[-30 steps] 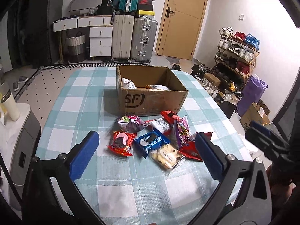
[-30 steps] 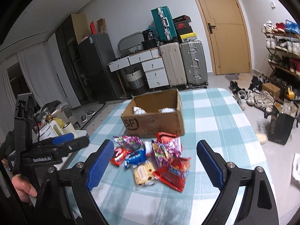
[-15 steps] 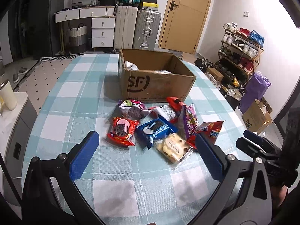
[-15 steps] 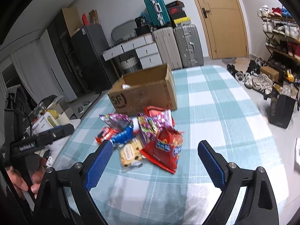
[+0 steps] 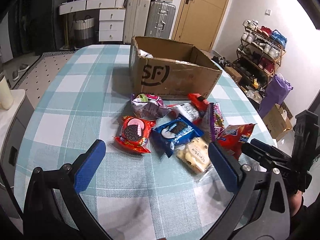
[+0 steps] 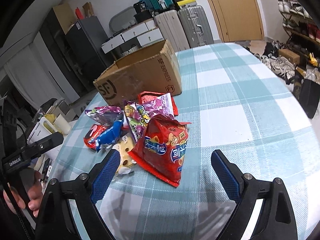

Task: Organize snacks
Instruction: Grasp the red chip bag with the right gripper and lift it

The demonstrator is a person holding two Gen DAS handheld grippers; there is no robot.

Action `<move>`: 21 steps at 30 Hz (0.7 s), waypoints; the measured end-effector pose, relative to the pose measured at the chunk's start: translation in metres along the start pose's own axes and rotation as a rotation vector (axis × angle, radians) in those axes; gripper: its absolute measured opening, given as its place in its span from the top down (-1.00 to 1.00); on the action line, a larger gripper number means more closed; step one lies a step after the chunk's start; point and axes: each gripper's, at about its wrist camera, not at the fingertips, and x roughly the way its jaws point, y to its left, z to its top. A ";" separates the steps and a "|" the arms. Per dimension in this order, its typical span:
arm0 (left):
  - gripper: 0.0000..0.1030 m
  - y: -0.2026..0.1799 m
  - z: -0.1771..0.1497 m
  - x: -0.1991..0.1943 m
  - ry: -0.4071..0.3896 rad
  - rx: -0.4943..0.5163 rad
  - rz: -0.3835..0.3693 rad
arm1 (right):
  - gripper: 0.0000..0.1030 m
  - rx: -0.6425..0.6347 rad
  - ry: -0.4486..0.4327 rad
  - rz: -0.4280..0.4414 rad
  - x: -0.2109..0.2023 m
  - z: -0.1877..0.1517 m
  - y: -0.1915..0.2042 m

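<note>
Snacks lie in a loose heap on the table (image 5: 66,84), just in front of an open cardboard box (image 5: 174,76) marked SF. Nearest the left gripper (image 5: 156,160) are a red cookie packet (image 5: 135,134) and a blue cookie packet (image 5: 177,133), side by side and touching, with a clear-wrapped pale biscuit pack (image 5: 195,155) beside the blue one. Behind them sit a crumpled purple bag (image 5: 148,106) and a white-and-red wrapper (image 5: 190,110) close to the box wall. A big red chip bag (image 6: 166,150) leans at the heap's right edge, right before the right gripper (image 6: 166,168). Both grippers hover low over the cloth with their jaws spread wide, holding nothing. One wrapper (image 5: 145,54) peeks over the box rim.

The table wears a teal-and-white checked cloth. Beyond it stand two suitcases (image 5: 149,20), a white chest of drawers (image 5: 110,24) and a wooden door (image 5: 202,10). A shoe rack (image 5: 262,48) lines the right-hand wall, with a purple bag (image 5: 275,92) on the floor nearby.
</note>
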 end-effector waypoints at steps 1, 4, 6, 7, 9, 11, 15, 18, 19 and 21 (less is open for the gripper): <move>-0.97 0.002 0.000 0.003 0.003 -0.003 0.000 | -0.82 0.001 0.006 0.000 0.005 0.001 -0.001; -0.97 0.007 0.000 0.009 0.013 -0.013 0.001 | -0.82 0.009 0.021 0.002 0.015 0.006 -0.003; -0.97 0.009 -0.001 0.012 0.018 -0.019 0.001 | -0.82 0.017 0.030 0.004 0.022 0.008 -0.005; -0.97 0.010 -0.001 0.013 0.020 -0.020 0.002 | -0.82 0.022 0.036 0.006 0.025 0.009 -0.006; -0.97 0.013 -0.002 0.016 0.027 -0.025 0.002 | -0.82 0.030 0.049 0.005 0.031 0.010 -0.008; -0.97 0.015 -0.002 0.019 0.033 -0.030 0.004 | -0.82 0.040 0.062 0.007 0.037 0.012 -0.009; -0.97 0.019 -0.005 0.022 0.042 -0.042 0.004 | -0.82 0.039 0.062 0.013 0.041 0.014 -0.008; -0.97 0.023 -0.005 0.025 0.047 -0.050 0.009 | -0.69 0.035 0.065 0.022 0.044 0.016 -0.007; -0.97 0.024 -0.005 0.025 0.048 -0.053 0.010 | -0.61 0.034 0.066 0.021 0.044 0.016 -0.006; -0.97 0.026 -0.006 0.026 0.050 -0.058 0.012 | -0.42 0.031 0.071 0.035 0.045 0.016 -0.005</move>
